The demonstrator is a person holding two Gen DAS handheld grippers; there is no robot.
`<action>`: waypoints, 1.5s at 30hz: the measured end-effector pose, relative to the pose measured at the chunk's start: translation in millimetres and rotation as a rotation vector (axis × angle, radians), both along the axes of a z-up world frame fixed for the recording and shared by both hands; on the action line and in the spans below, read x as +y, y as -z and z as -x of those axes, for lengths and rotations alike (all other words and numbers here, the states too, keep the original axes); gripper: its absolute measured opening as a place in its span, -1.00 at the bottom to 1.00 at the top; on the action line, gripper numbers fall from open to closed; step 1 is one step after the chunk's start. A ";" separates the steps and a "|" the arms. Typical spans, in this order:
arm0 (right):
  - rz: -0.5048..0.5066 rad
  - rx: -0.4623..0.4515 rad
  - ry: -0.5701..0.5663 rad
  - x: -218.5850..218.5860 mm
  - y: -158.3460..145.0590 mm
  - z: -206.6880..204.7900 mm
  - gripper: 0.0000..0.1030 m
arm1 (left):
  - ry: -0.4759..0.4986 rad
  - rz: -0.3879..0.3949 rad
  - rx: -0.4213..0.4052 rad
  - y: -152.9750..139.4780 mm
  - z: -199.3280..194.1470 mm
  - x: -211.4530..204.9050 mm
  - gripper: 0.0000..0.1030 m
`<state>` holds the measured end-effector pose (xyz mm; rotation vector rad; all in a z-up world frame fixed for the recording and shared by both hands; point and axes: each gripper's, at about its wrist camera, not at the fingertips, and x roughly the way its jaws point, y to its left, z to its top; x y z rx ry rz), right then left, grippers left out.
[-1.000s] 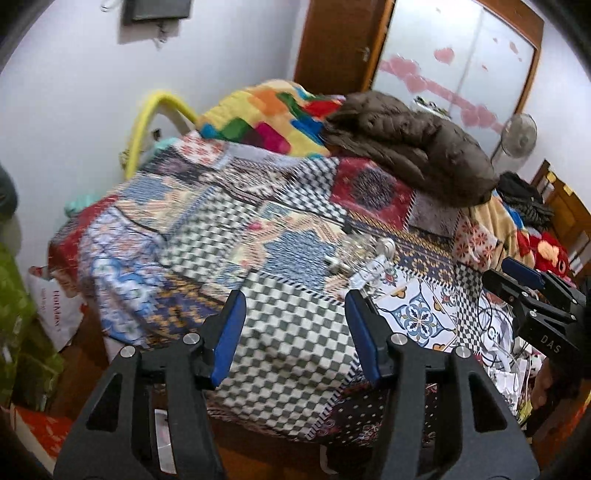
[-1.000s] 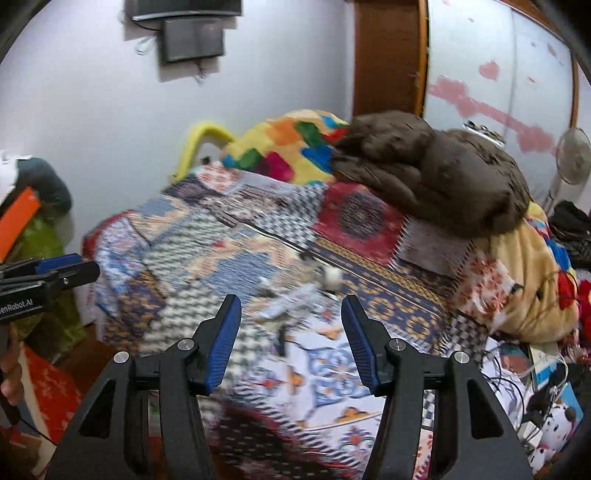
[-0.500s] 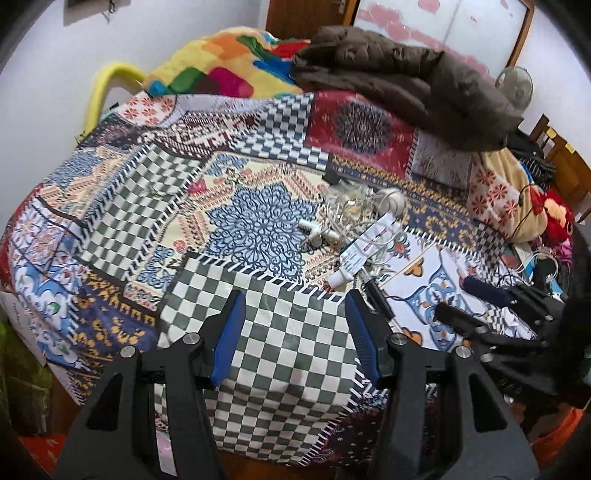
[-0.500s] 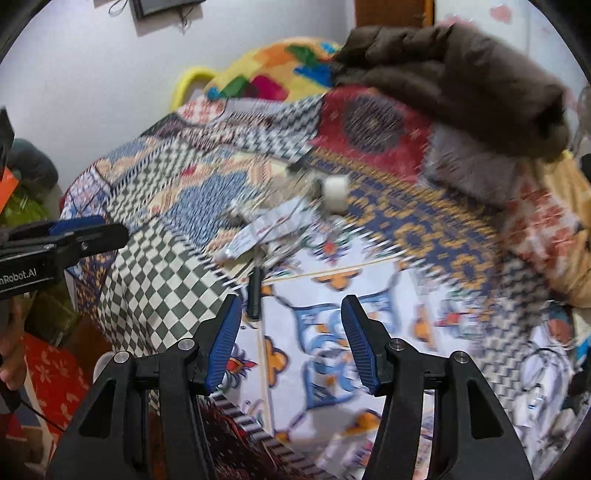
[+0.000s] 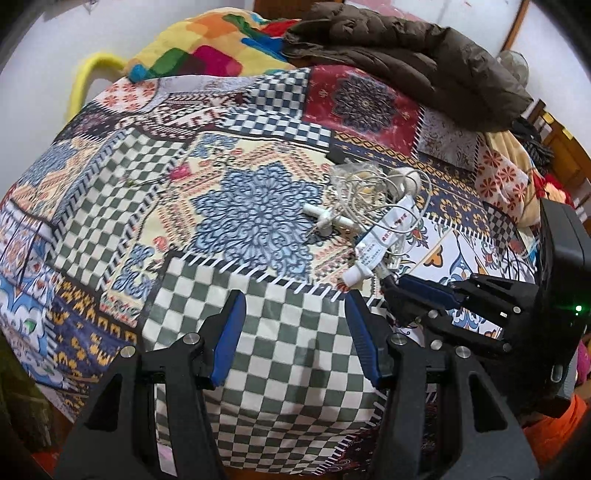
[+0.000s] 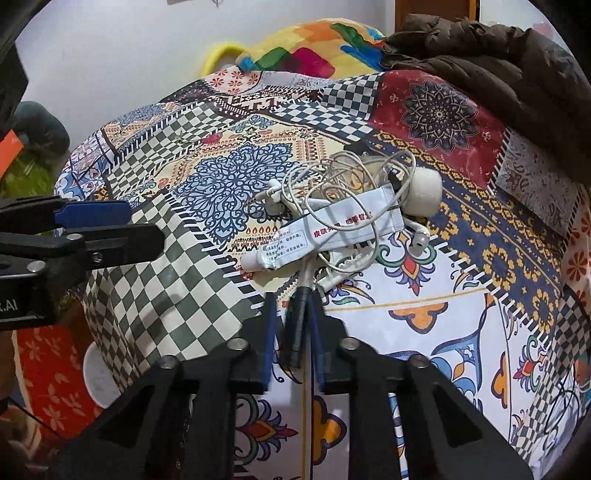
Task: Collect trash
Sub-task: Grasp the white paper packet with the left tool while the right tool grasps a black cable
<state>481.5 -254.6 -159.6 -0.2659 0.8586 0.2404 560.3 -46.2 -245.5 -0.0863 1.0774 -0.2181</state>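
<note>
While clamped on a black pen point(image 6: 298, 325), right tool point(image 6: 291, 332); left tool point(image 5: 295, 339) wide apart, empty.

A lived-in home bedroom.

A bed under a patchwork bedspread point(image 5: 229, 206) fills the room, with a multicoloured blanket point(image 5: 207, 55) and a brown puffer jacket point(image 5: 413, 62) heaped along its far edge, against a white wall point(image 6: 122, 62) and a wooden door frame point(image 6: 436, 9).

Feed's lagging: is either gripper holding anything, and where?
Right gripper pinches the black pen-like stick around its dark lower barrel. Left gripper holds nothing.
</note>
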 end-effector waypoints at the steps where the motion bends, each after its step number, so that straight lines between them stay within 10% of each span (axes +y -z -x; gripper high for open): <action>1: -0.008 0.004 0.002 -4.2 -0.4 1.2 -0.85 | 0.017 0.004 0.000 0.9 -2.8 -3.7 0.06; 17: -0.090 0.061 0.077 -74.6 -11.5 35.7 -0.88 | 0.288 0.124 0.039 25.3 -10.7 -79.7 -0.12; 21: -0.103 0.069 0.071 -78.1 -11.5 37.7 -0.88 | 0.337 0.024 0.019 26.9 -1.8 -105.0 -0.16; 27: -0.123 0.100 0.047 -77.3 -8.2 39.9 -0.84 | 0.304 -0.027 0.045 39.2 -12.0 -112.0 -0.54; 34: -0.074 0.097 0.035 -68.1 -4.1 36.1 -0.75 | 0.260 0.054 0.098 32.0 -5.8 -92.6 -0.55; 45: 0.013 0.043 0.005 -37.3 5.6 27.8 -0.72 | 0.127 -0.023 0.135 35.5 29.3 -39.0 -0.55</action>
